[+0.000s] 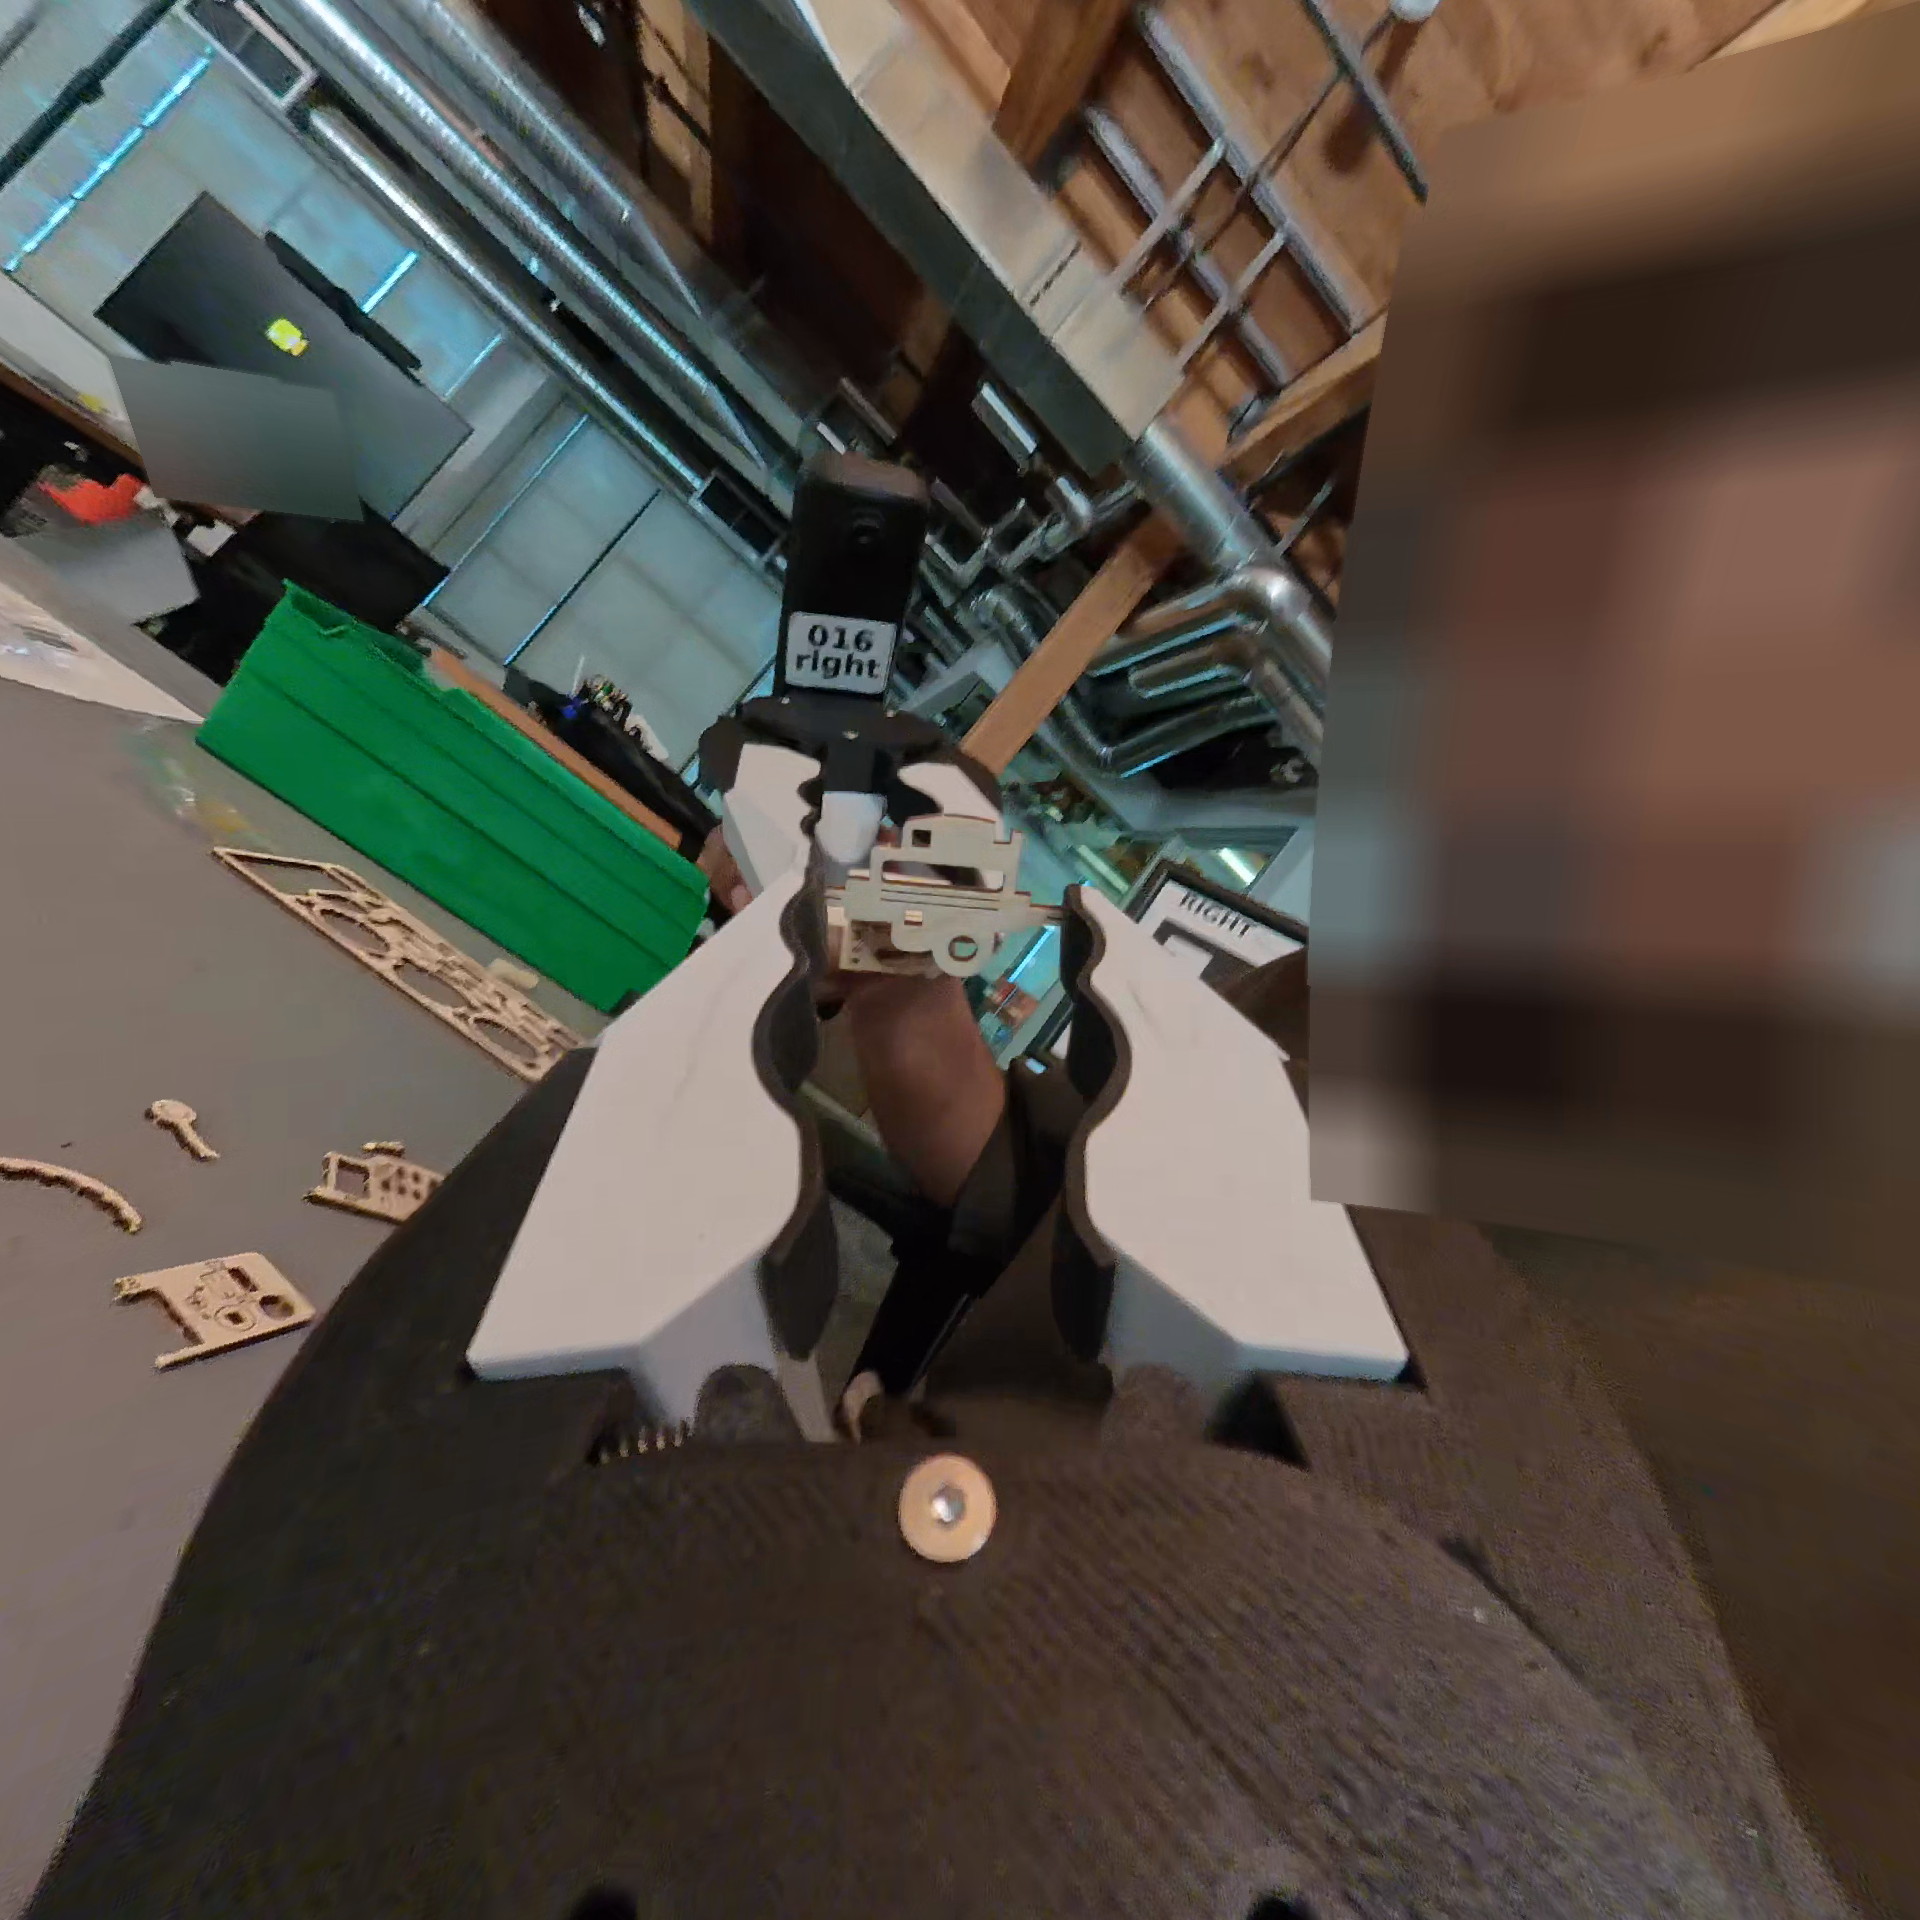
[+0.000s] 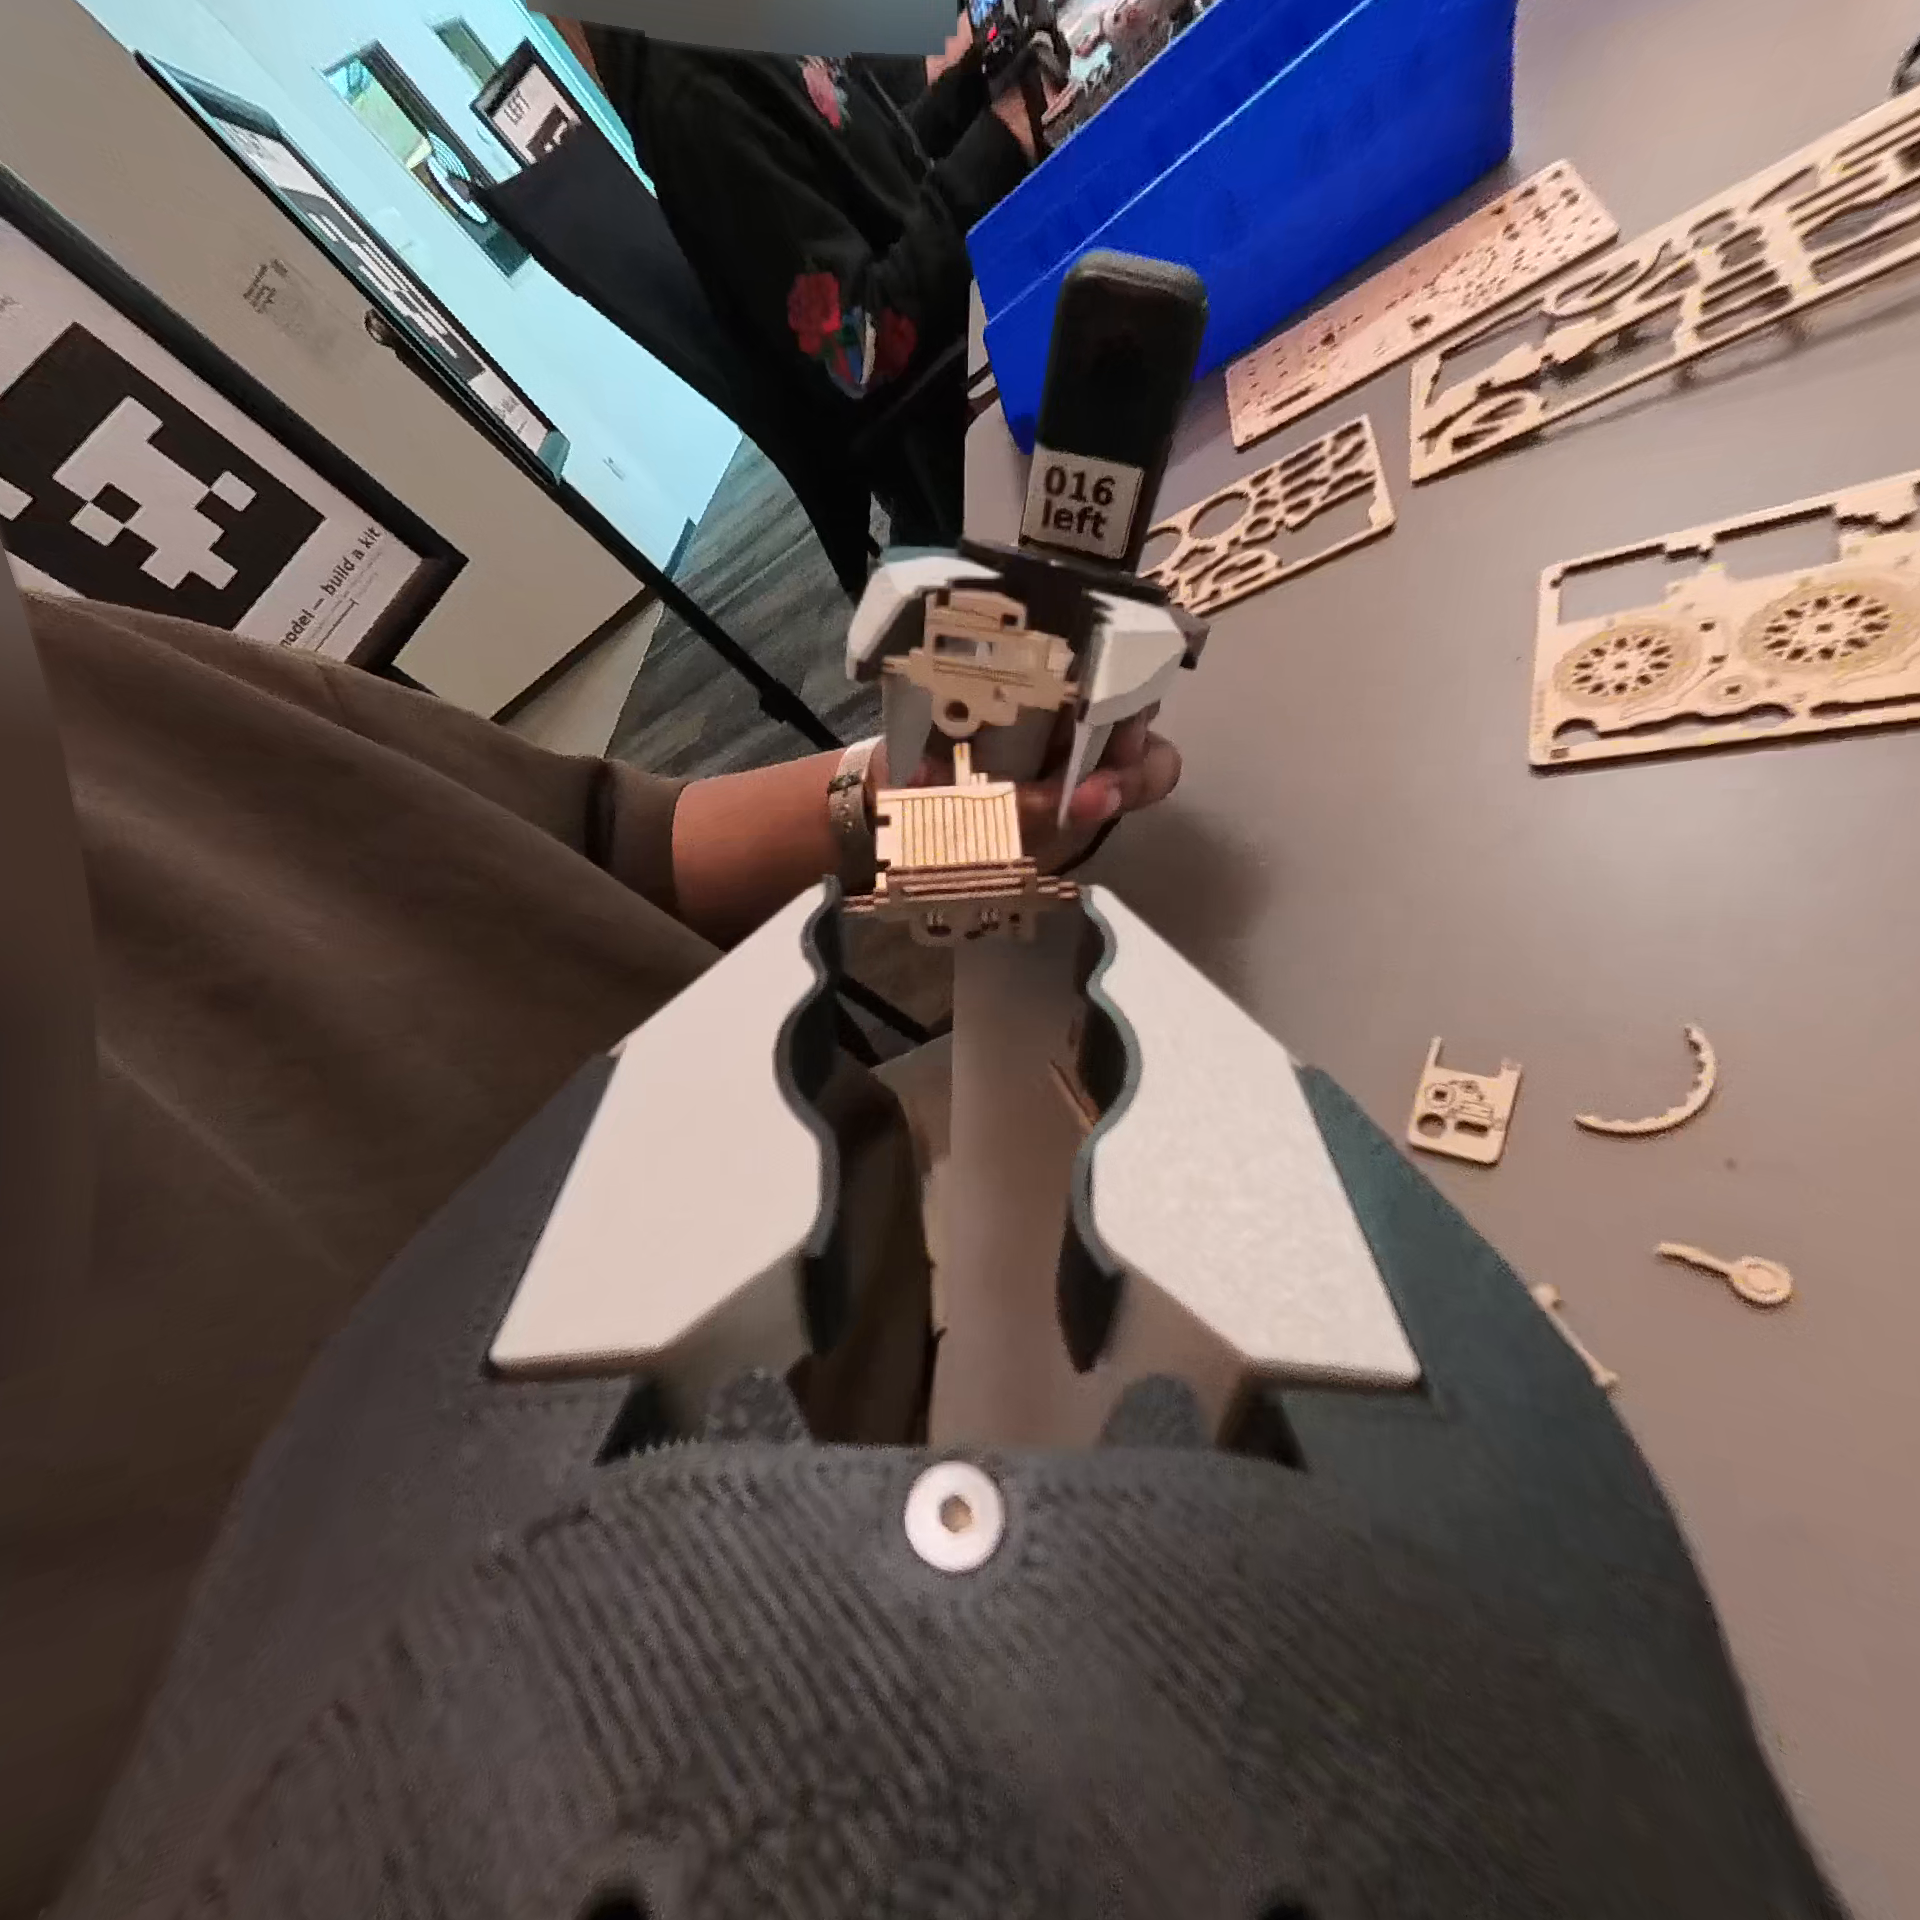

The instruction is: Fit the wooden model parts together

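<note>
Both grippers are raised above the grey table (image 2: 1455,914) and face each other. My left gripper (image 1: 940,914) is shut on a flat wooden truck-shaped panel (image 1: 940,888), gripped by its two ends. The same panel shows in the right wrist view (image 2: 977,665). My right gripper (image 2: 956,914) is shut on a small slatted wooden box assembly (image 2: 951,842). The box sits just below the panel with a thin peg (image 2: 963,764) pointing at it. I cannot tell if they touch. In the left wrist view the box (image 1: 862,951) is partly hidden behind the panel.
A green bin (image 1: 447,790), a cut-out wooden sheet (image 1: 405,956) and loose wooden parts (image 1: 218,1304) lie on the table. The right wrist view shows a blue bin (image 2: 1247,208), several part sheets (image 2: 1725,644), more loose parts (image 2: 1465,1112) and a person in dark clothes (image 2: 831,260). Some 4 cm of space lies between my two pairs of fingers.
</note>
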Tool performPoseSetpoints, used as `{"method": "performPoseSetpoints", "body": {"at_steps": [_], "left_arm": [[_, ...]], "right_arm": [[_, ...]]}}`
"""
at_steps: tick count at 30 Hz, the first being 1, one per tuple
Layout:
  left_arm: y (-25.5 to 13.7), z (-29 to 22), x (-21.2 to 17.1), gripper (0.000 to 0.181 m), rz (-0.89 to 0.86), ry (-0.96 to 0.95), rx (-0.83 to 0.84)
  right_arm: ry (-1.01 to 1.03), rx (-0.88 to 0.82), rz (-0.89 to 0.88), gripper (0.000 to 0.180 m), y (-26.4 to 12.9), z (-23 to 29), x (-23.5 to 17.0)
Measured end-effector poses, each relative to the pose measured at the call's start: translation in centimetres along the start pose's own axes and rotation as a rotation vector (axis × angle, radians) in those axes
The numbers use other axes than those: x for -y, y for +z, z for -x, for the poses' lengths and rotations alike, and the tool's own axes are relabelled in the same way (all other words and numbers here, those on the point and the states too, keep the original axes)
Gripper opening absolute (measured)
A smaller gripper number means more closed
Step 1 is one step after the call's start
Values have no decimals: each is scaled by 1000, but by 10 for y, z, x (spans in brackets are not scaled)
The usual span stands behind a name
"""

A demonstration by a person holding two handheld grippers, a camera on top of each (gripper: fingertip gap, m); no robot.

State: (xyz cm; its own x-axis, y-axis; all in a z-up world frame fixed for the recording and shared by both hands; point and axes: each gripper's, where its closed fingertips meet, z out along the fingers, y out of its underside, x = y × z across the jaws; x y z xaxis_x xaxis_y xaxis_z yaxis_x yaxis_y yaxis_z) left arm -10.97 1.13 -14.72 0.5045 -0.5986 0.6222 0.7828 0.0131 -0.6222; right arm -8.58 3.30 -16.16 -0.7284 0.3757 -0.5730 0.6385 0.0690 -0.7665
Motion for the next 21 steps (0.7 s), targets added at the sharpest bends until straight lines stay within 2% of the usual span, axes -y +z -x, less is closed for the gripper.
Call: {"method": "performPoseSetpoints", "body": {"at_steps": [1,4,16,18,21], "left_arm": [[1,1,-4,43,24,20,14],[4,2,-12,43,72,61,39],[5,5,-14,43,84,85,66],[5,8,-13,43,75,80,78],[3,9,-9,43,52,71,83]], "right_arm": [[8,9,4,44,0,2,-1],[33,37,-2,44,-1,6,0],[63,36,43,44,-1,0,-10],[99,79,21,44,-2,1,-8],[285,266,-105,44,-14,5,7]]}}
